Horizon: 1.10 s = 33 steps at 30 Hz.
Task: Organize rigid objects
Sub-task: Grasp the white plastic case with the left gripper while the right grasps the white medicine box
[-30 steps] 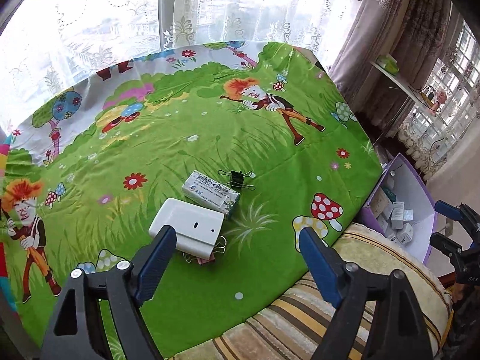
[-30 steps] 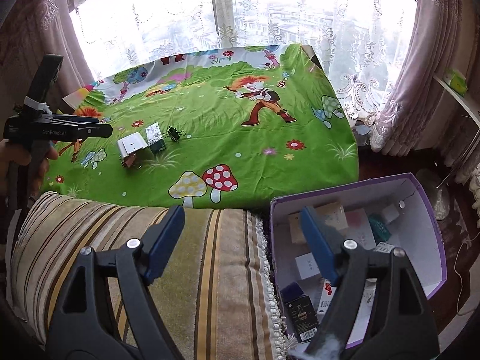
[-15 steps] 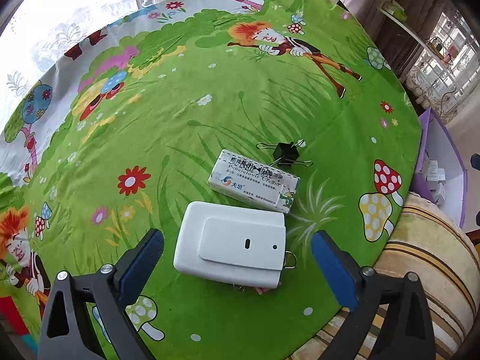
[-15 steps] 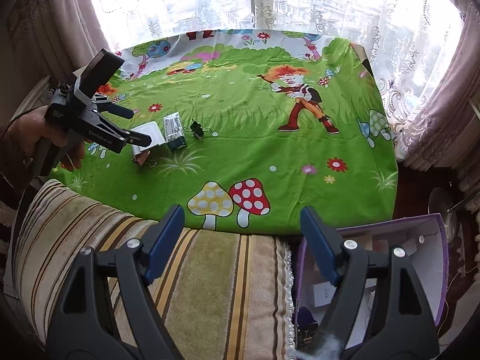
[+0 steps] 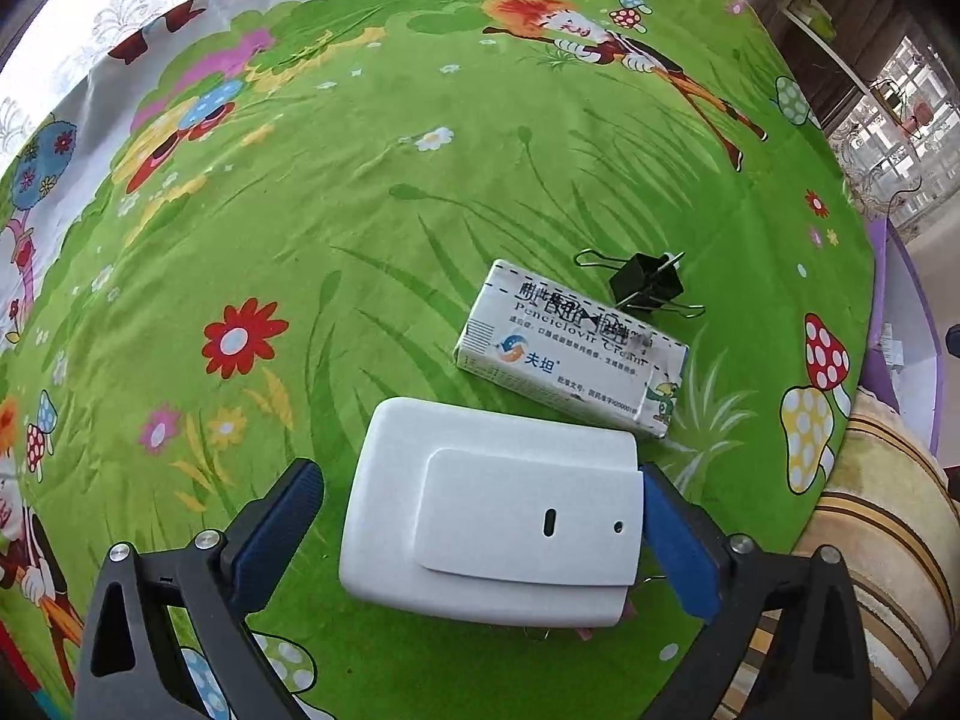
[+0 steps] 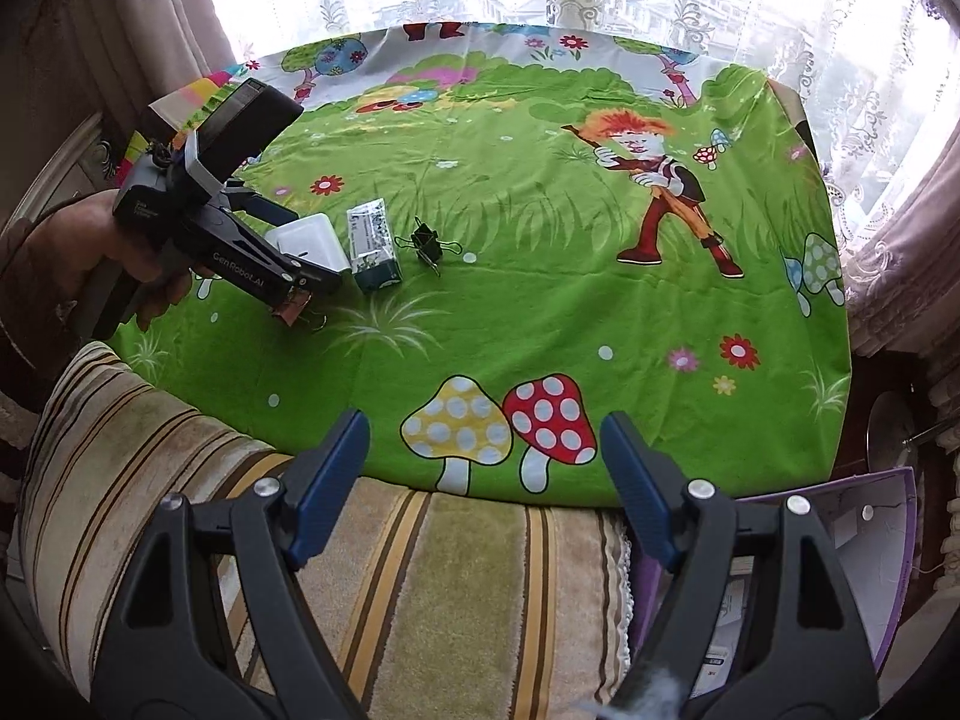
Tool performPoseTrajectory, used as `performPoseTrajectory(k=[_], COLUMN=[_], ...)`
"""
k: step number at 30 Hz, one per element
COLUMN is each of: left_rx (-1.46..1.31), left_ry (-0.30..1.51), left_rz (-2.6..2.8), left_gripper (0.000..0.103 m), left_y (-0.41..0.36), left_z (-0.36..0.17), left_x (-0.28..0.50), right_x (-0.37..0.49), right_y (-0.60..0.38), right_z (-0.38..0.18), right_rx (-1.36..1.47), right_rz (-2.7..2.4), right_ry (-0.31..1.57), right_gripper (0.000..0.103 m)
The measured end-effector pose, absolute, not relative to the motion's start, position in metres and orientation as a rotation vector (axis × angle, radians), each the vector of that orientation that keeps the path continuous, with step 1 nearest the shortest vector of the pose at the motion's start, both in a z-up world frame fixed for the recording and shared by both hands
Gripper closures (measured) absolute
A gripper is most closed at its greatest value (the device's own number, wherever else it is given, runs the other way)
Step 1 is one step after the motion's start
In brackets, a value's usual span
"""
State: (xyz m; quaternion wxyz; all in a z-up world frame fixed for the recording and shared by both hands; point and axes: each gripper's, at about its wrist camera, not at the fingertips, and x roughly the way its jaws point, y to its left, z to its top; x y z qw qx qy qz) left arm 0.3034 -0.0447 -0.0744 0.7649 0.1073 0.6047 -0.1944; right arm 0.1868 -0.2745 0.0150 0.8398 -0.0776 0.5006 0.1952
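Observation:
A white plastic box [image 5: 492, 510] lies on the green cartoon cloth [image 5: 360, 210]. My left gripper [image 5: 480, 516] is open with a jaw on each side of it; the right pad [image 5: 678, 546] is at its edge, the left pad [image 5: 276, 516] stands apart. Behind it lie a white medicine carton [image 5: 570, 348] and a black binder clip [image 5: 645, 285]. In the right wrist view the left gripper [image 6: 300, 252] sits over the white box [image 6: 309, 237], beside the carton [image 6: 373, 243] and clip [image 6: 427, 242]. My right gripper [image 6: 483, 495] is open and empty above a striped cushion [image 6: 420, 588].
A purple-edged box [image 6: 864, 540] with small packages stands to the right of the cushion, below the table edge; its rim also shows in the left wrist view [image 5: 900, 312]. A small pink clip [image 6: 291, 309] lies under the left gripper. Curtains and windows ring the table.
My left gripper has moved forward and down until its open jaws straddle the white box. My right gripper has swung left, away from the purple box, toward the table.

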Motion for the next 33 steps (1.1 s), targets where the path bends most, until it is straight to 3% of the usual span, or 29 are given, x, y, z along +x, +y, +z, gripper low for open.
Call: performPoseTrajectory(k=[2,9,18,25,33], left_rx=[0.211,0.077,-0.218,-0.459,-0.534], left_ry=[1.299,1.264,1.071,0.961,0.905], left_rz=[-0.417,-0.395,-0.256,-0.168,-0.131], left_gripper=[0.013,0.013,0.013,0.013,0.013], left_y=[-0.039,-0.016,0.025,0.047,0.058], left_z=[-0.073,-0.063,-0.007,-0.012,-0.013], left_x=[0.304,0.300,0.250,0.191,0.164], right_x=[0.191,0.213,0.254,0.285,0.298], right_y=[-0.269,-0.248,-0.196,-0.157,-0.130], right_z=[0.013,0.011,0.003,-0.027,-0.043], right_rx=[-0.165,-0.122,-0.127,-0.138,-0.217], right_rz=[0.420,0.461,0.521,0.556,0.560], right_ry=[1.065,1.074,1.072,1.149,1.173], right_gripper=[0.021,0.021,0.021,0.040,0.041])
